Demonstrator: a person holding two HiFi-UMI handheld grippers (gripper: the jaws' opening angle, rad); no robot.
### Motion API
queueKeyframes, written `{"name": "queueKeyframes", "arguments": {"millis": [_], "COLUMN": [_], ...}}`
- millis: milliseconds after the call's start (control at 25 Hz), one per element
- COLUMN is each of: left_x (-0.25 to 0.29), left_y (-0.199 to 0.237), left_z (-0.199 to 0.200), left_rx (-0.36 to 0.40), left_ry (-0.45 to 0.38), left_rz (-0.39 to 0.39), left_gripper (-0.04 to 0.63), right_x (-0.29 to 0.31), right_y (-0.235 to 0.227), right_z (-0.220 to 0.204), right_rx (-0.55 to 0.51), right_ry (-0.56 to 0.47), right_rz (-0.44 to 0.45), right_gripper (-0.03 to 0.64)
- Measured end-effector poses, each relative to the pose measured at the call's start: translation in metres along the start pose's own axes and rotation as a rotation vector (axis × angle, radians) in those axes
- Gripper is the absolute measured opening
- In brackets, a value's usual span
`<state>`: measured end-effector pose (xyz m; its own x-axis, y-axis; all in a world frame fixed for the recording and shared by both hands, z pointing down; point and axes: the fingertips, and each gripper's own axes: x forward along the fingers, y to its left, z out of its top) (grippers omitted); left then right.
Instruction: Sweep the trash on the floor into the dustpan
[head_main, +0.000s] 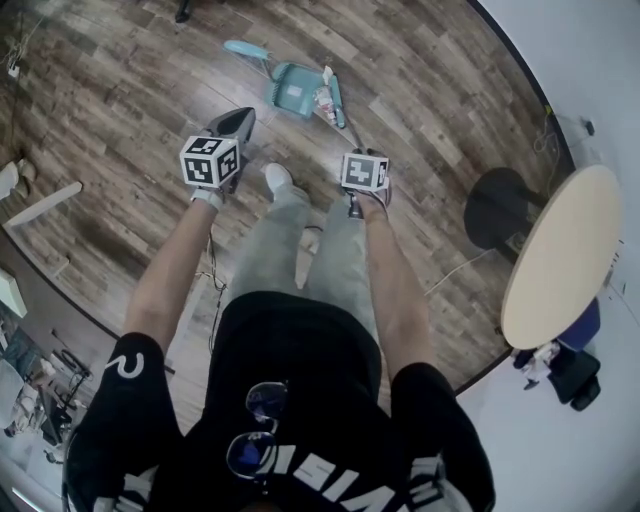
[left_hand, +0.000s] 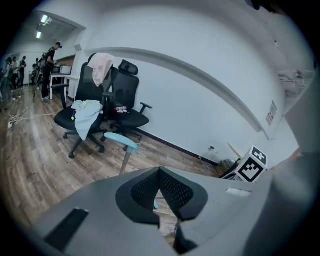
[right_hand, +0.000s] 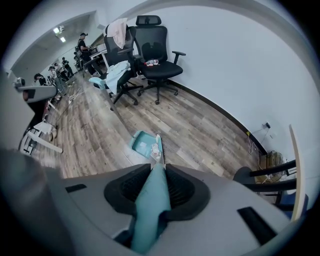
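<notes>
Broom in the right jaws, pile at the dustpan's mouth

The right gripper (right_hand: 159, 168) is clenched on the teal broom handle (right_hand: 151, 207), whose long axis runs straight away from the jaws to the far floor (head_main: 120, 90), where the broom head meets the teal dustpan (head_main: 290, 88). The trash (head_main: 322, 97), a small pale heap, sits at the pan's right edge, touching the broom head (whether it is already on the pan's lip or just short of it I cannot tell). By my reading, the next stroke has to push leftward into the pan. The left gripper (left_hand: 160, 172) has its jaws closed tip to tip on nothing and is held off the floor. It is on the side of the dustpan's raised handle (left_hand: 121, 140), which stands farther off, so it is the better placed to steady the pan.
</notes>
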<state>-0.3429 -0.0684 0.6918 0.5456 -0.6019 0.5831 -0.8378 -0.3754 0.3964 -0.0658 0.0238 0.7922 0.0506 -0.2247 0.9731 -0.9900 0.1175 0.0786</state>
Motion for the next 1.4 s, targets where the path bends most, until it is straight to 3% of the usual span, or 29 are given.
{"name": "queueKeyframes", "arguments": {"millis": [360,600,760,1000,1400], "left_x": [-0.017,-0.018,-0.016,-0.016,-0.011], "left_y": [0.013,0.012,0.011,-0.002,-0.049], "left_z": [0.003,0.01,0.014,0.021,0.05], "left_rx": [-0.024,-0.019,-0.012,0.008,0.045], "left_ry": [-0.025,-0.035,-0.038,-0.03,-0.046], "left_rz": [0.024,0.025,0.024,0.018,-0.003], "left_gripper": [-0.003,-0.002,-0.003,-0.003,-0.002], "right_x": [-0.013,-0.02,-0.023,-0.042,-0.072], "right_y": [0.046,0.077,0.082,0.042,-0.048], "right_z": [-0.003,0.014,0.023,0.016,-0.026], "right_rx": [-0.003,-0.099,-0.074,-0.047,0.109], "right_ry": [0.021,-0.073,-0.096,-0.094,-0.041], "right_rz": [0.061,0.156,0.198,0.138,0.061], "right_gripper": [0.084,0.084,0.084,0.084,0.084]}}
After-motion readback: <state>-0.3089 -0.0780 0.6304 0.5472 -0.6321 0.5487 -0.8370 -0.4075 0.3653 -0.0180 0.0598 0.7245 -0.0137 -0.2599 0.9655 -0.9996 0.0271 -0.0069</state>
